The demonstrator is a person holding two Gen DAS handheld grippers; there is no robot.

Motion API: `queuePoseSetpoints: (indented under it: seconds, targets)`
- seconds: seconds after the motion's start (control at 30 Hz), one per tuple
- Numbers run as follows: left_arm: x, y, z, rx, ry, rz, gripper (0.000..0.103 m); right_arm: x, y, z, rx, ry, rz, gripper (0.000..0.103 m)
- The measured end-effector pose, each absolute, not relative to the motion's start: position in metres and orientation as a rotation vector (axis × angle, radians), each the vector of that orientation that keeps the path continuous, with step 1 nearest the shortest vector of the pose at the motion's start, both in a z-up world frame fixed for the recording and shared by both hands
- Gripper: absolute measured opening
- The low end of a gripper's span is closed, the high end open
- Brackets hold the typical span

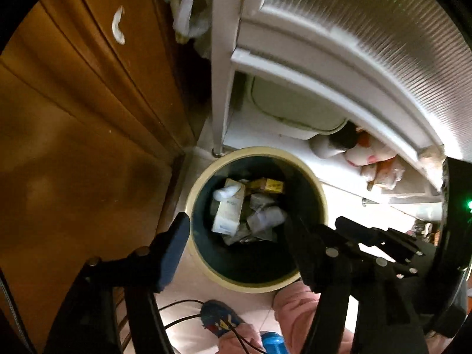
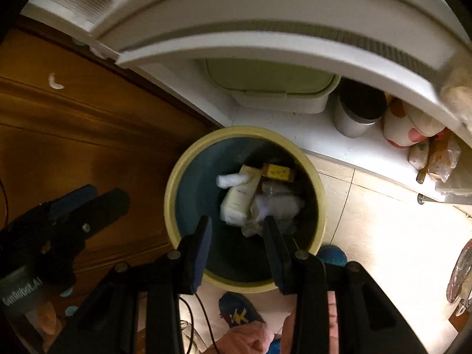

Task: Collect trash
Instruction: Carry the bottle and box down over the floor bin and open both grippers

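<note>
Your left gripper (image 1: pixel 236 233) points straight down over the bin (image 1: pixel 256 218), a round one with a pale yellow rim and a dark blue inside, standing on the tiled floor (image 2: pixel 383 221). Its jaws stand wide apart with nothing between them: one finger sits over the rim at 9 o'clock, the other over the rim at about 4 o'clock. Your right gripper (image 2: pixel 237 244) also points down into the bin, from the 6 o'clock side; its jaws are parted to a middling gap, and no object is pressed between the pads as far as the view shows. The trash (image 1: pixel 247 212) lies at the bottom of the bin: a cream carton (image 2: pixel 236 200) tilted near the middle, a yellow and brown box (image 2: pixel 277 172) at 12 o'clock from it, a small white roll (image 2: pixel 228 180) at 10 o'clock, and crumpled clear wrappers (image 2: pixel 277 206) at 3 o'clock. These are somewhat blurred, so finer detail is not readable. In the right wrist view the left gripper (image 2: pixel 97 200) shows at 9 o'clock from the bin, in front of the brown wooden cabinet (image 2: pixel 88 135). A white shelf unit (image 2: pixel 265 44) stands at 12 o'clock from the bin; on its low shelf sit a pale green lidded container (image 2: pixel 271 88), a metal cup (image 2: pixel 357 112) and a patterned mug (image 2: pixel 404 129), left to right. At 6 o'clock, just beside the bin, you can see a blue slipper (image 2: pixel 239 312) and a pink trouser leg (image 1: pixel 298 315), with a thin black cable (image 1: pixel 183 318) lying on the floor.
</note>
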State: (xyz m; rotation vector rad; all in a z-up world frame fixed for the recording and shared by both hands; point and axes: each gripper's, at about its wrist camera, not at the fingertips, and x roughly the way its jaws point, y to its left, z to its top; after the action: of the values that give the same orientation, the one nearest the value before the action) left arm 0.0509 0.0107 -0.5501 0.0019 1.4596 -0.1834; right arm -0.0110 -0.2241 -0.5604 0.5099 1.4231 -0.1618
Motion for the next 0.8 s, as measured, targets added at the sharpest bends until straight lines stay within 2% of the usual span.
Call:
queuePoseSetpoints:
  seconds: [0.07,0.33,0.6,0.7,0.8]
  targets:
    - [0.049,0.01,-0.554,0.011,1.469,-0.18,0.074,-0.014,-0.222,-0.558,0.514,1.422,-0.159,0.037]
    - [0.039,0.004,-0.524,0.047,1.443,-0.194,0.087,-0.015,-0.223,-0.519,0.509,1.395,-0.175,0.037]
    - [0.015,-0.001,-0.438,0.059,1.393,-0.218,0.095,-0.032,-0.22,-0.441,0.474,1.365,-0.187,0.037]
    - [0.002,-0.003,-0.393,0.061,1.374,-0.23,0.101,-0.041,-0.217,-0.403,0.455,1.347,-0.178,0.037]
    - [-0.013,-0.003,-0.344,0.063,1.345,-0.251,0.102,-0.047,-0.213,-0.363,0.44,1.331,-0.169,0.037]
